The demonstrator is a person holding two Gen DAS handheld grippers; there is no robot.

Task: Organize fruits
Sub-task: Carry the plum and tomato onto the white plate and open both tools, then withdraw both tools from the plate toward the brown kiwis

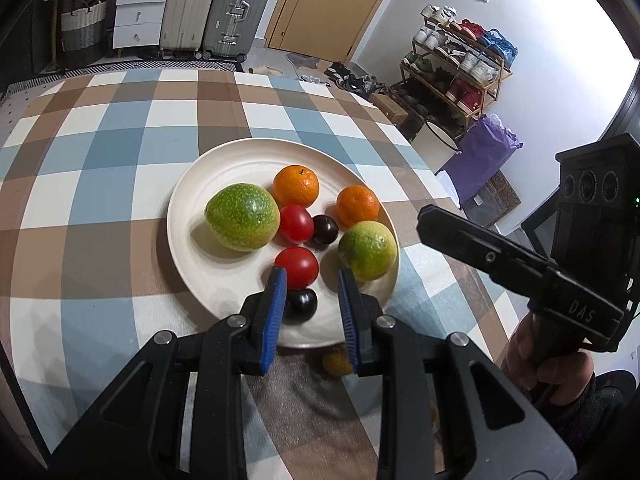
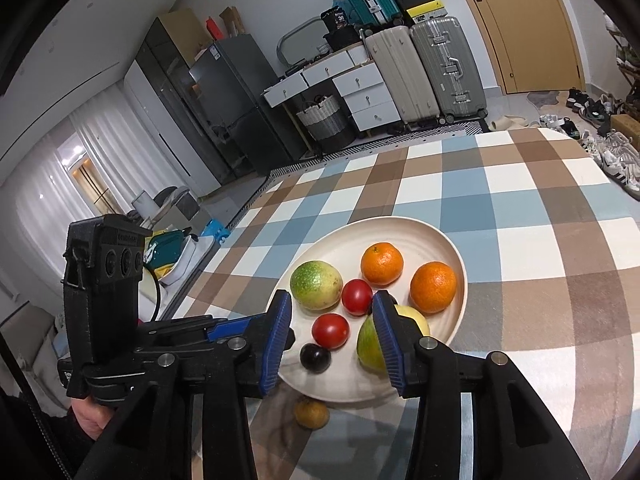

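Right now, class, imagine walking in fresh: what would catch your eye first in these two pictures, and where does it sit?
The cream plate of bright fruit stands out on the checked tablecloth: two oranges at its far side, two green fruits, two red tomatoes and two dark plums. One small brownish fruit lies alone off the plate, on the cloth by its near rim.

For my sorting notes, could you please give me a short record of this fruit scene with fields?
plate: cream, on checked cloth
on plate: two oranges, two green fruits, two tomatoes, two small dark fruits
off plate: one small yellowish fruit by the near rim
left tool: closed, empty
right tool: open, empty
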